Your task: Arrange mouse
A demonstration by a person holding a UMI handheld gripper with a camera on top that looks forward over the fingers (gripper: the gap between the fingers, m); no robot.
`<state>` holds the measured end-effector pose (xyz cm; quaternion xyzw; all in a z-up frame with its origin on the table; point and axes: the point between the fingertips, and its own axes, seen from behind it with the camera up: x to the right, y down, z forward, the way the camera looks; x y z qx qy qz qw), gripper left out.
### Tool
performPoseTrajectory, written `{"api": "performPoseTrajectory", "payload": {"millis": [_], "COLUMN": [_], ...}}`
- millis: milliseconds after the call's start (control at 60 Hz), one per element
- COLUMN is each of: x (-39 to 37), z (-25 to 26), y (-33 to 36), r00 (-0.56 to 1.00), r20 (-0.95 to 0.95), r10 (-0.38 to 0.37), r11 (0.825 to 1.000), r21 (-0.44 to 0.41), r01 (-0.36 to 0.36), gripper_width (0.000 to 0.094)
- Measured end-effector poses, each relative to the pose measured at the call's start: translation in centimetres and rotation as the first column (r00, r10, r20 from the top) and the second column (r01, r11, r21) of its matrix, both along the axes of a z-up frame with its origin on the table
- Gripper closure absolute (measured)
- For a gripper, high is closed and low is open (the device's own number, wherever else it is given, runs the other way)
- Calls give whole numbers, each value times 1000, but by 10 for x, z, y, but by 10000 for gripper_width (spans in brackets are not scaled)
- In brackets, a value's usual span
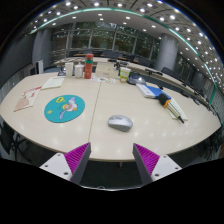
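A grey computer mouse lies on the cream table, a little ahead of my fingers and slightly right of the middle between them. A round teal mouse mat with a colourful print lies on the table to the left of the mouse. My gripper is open and empty, held above the table's near edge. Its purple pads stand wide apart, with nothing between them.
Papers lie on the table at the left. Blue and yellow items and a dark object lie at the right. Bottles and boxes stand at the far side. Chairs and windows lie beyond.
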<state>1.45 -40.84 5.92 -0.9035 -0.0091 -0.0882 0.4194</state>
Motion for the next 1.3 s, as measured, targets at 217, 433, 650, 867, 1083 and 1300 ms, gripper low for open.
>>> {"api": "performPoseTrajectory", "payload": {"millis": [217, 433, 650, 867, 1083, 1300], "x": [67, 81, 81, 79, 78, 73], "z": [-50, -67, -71, -72, -71, -42], "y": [83, 134, 176, 200, 203, 199], "r00": [1000, 998, 993, 985, 987, 995], "r20": [-15, -55, -88, -133, -105, -92], "r10": [-19, 33, 80, 110, 120, 44], "r11": [1000, 999, 997, 993, 992, 997], "r21": [-14, -11, 11, 44, 47, 67], "r01": [19, -34, -79, -105, -115, -38], "gripper_width": [77, 81, 85, 304, 515, 564]}}
